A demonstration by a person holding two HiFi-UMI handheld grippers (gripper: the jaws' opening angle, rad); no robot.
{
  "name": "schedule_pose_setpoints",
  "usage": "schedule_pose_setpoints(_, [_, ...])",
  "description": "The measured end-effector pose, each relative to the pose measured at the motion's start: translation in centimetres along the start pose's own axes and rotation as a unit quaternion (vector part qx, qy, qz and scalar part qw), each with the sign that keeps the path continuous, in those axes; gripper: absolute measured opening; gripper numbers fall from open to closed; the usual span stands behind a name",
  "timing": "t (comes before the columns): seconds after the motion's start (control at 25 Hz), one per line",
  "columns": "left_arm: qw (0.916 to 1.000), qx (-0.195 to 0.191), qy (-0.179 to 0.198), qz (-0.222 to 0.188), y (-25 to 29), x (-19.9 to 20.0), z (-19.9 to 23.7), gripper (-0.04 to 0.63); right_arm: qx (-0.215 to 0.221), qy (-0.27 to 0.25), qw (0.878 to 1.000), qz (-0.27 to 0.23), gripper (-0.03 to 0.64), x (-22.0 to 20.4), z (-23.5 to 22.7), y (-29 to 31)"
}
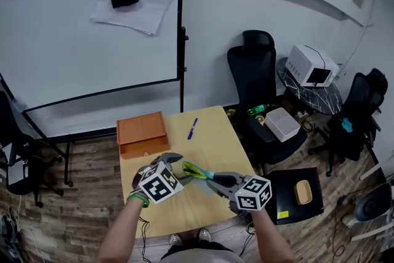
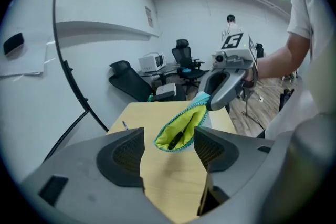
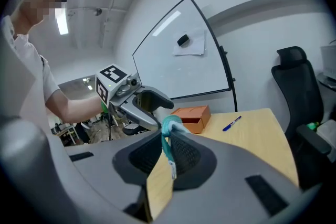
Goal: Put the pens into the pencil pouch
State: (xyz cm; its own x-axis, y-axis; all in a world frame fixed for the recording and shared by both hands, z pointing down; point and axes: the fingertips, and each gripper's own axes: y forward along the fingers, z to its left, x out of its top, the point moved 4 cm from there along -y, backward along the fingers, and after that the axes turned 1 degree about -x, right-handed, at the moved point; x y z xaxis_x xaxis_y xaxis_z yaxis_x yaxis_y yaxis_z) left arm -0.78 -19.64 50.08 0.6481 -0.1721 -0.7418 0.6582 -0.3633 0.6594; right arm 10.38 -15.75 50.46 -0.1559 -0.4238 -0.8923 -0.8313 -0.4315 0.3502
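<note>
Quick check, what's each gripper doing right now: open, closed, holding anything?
Left gripper: open, gripping nothing.
Right gripper: closed on the edge of the pencil pouch.

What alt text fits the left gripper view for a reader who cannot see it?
An open pencil pouch, lime-lined with a dark pen inside, is held up by the right gripper over a wooden table, seen between the wide-apart, empty jaws of the left gripper. A blue pen lies on the table farther back.
</note>
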Motion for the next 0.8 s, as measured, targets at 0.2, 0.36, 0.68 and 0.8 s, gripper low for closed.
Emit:
schedule_pose_setpoints(0.2, [0.9843, 0.063, -0.105, -0.127, -2.2, 0.7, 2.4, 0.272, -0.018, 0.039, 0.998, -0.043, 0.049, 0.9, -1.2, -1.1])
schedule_pose_setpoints(0.36, [0.9601, 0.12, -0.158, -0.198, -3.2, 0.4, 4.0, 0.272, -0.036, 0.058, 0.995, -0.068, 0.049, 1.4, -2.1, -2.0])
schedule_pose_setpoints(0.68, [0.9269, 0.179, -0.217, -0.249, -2.2, -0.8, 6.3, 0.236, -0.064, 0.079, 0.99, -0.1, 0.049, 2.3, -3.1, -2.7])
schedule_pose_setpoints(0.8, [0.93, 0.173, -0.224, -0.235, 0.0, -1.2, 6.9, 0.235, -0.074, 0.083, 0.988, -0.104, 0.049, 2.5, -3.5, -3.1])
